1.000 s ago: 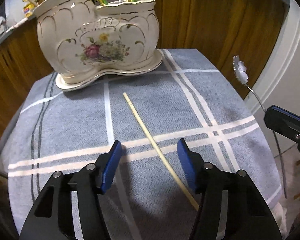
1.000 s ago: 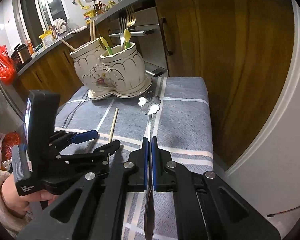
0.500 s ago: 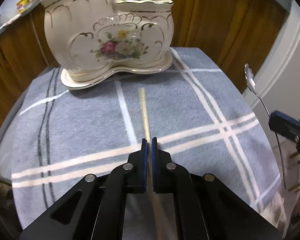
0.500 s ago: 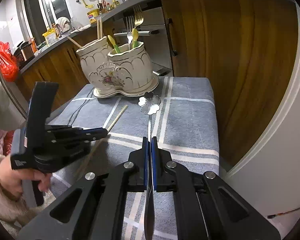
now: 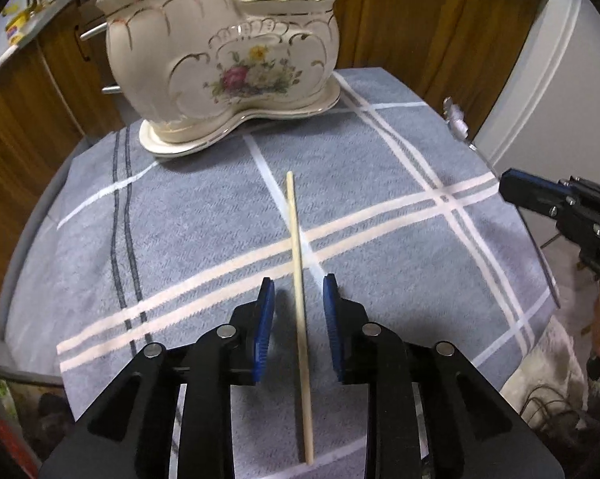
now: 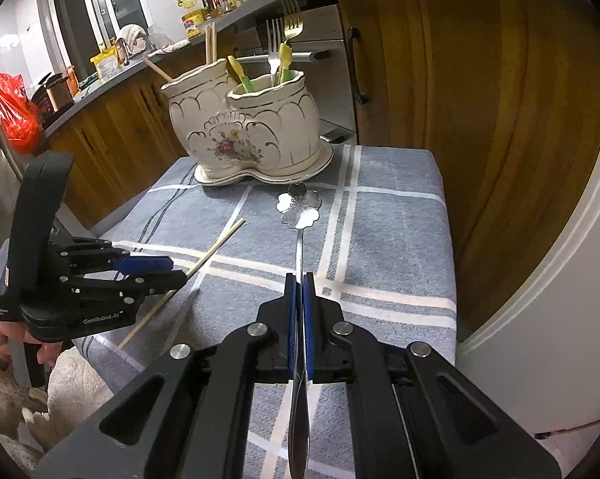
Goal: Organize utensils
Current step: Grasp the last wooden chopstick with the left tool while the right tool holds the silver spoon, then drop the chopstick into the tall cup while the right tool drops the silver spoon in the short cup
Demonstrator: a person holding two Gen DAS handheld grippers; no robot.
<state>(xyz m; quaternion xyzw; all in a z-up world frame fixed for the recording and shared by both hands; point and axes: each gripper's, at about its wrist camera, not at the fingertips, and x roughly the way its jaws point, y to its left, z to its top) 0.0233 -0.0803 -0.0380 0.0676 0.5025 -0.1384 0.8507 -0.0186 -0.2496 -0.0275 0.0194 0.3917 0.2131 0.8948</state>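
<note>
A pale wooden chopstick (image 5: 296, 239) runs lengthwise between the blue pads of my left gripper (image 5: 296, 291). The jaws are opening, with a gap on each side of the stick, so nothing presses it. In the right wrist view the chopstick (image 6: 220, 239) slants past my left gripper (image 6: 178, 271) toward the table's near left edge. I cannot tell whether it rests on the cloth. My right gripper (image 6: 300, 279) is shut on the handle of a metal spoon (image 6: 299, 210) with a flower-shaped head, held above the cloth. A cream floral utensil holder (image 5: 228, 68) stands at the back.
The holder (image 6: 244, 135) holds forks, yellow-green handled utensils and chopsticks. A blue checked cloth (image 5: 188, 215) covers the small table. Wooden cabinets stand behind, a white appliance (image 6: 539, 279) to the right. A hand (image 6: 4, 335) grips the left tool near the table's left edge.
A second ago the left jaws stood wide around the lying chopstick. They then shut on it and are now apart again. The left gripper moved toward the holder. The right gripper stayed put.
</note>
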